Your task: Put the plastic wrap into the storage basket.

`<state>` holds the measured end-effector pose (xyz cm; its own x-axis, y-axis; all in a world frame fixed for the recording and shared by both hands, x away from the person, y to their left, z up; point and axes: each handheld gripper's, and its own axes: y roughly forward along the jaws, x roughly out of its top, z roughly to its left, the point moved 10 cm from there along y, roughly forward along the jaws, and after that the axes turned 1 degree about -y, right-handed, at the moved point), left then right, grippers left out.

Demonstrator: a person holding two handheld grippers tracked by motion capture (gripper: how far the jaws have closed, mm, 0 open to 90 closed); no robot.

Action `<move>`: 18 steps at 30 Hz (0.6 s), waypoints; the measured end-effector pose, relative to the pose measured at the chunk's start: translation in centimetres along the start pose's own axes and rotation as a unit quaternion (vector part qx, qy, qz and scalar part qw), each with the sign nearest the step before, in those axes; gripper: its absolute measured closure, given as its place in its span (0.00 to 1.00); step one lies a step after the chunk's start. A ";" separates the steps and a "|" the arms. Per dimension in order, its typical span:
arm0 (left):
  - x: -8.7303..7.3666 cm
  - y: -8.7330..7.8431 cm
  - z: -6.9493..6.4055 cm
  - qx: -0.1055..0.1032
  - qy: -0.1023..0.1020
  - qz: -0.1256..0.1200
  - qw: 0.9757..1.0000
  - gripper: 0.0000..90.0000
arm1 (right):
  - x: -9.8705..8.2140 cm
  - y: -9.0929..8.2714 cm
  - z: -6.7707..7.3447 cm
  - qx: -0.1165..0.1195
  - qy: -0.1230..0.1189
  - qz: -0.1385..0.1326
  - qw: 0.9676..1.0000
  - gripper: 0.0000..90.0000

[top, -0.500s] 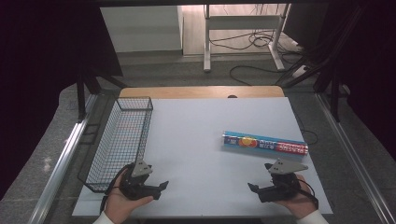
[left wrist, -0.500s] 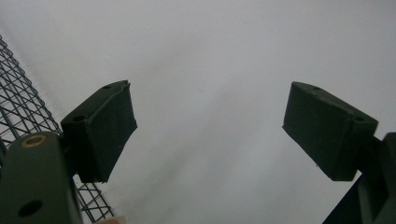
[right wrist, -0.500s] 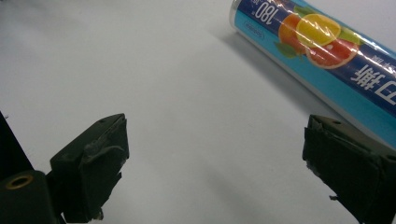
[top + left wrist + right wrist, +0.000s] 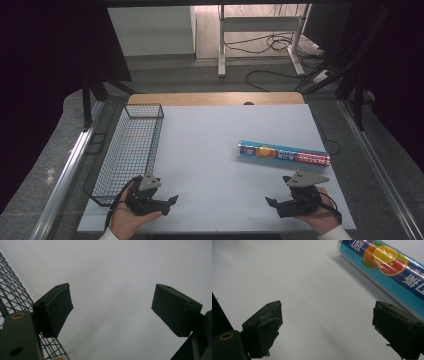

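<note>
No shift is noted since the earlier frame: both grippers are kept low at the near edge of the white tabletop (image 4: 210, 145). The left gripper (image 4: 167, 204), jaws spread and empty, is held beside the wire basket (image 4: 131, 145). The right gripper (image 4: 272, 204), jaws likewise apart, is seen just short of the blue box (image 4: 283, 153), which lies flat at the right.

The wire basket (image 4: 10, 297) is cut off by the left edge in the left gripper view. The blue box (image 4: 387, 270) runs off the right edge in the right gripper view; its print is partly unreadable.
</note>
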<state>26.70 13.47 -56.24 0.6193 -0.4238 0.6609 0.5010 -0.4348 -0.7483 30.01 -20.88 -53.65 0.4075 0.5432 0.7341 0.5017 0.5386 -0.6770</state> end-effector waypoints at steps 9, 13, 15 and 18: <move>-0.2 0.0 0.0 0.000 0.002 0.001 1.000 0.18 | -0.1 0.2 0.3 0.005 0.002 0.007 1.000 0.12; -0.3 0.0 0.1 0.000 0.000 0.002 1.000 0.18 | -0.1 0.4 0.3 0.008 0.002 0.009 1.000 0.12; -0.3 0.0 0.1 0.000 0.000 0.002 1.000 0.18 | -0.1 0.4 0.3 0.009 0.002 0.010 1.000 0.12; -0.4 -0.1 0.2 0.001 -0.002 0.002 1.000 0.18 | -0.1 0.5 0.4 0.013 0.001 0.012 1.000 0.13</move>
<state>26.49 13.84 -56.41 0.6238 -0.4223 0.6576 0.4993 -0.4321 -0.7510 29.90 -20.35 -54.06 0.4209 0.5539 0.7183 0.4717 0.5427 -0.6949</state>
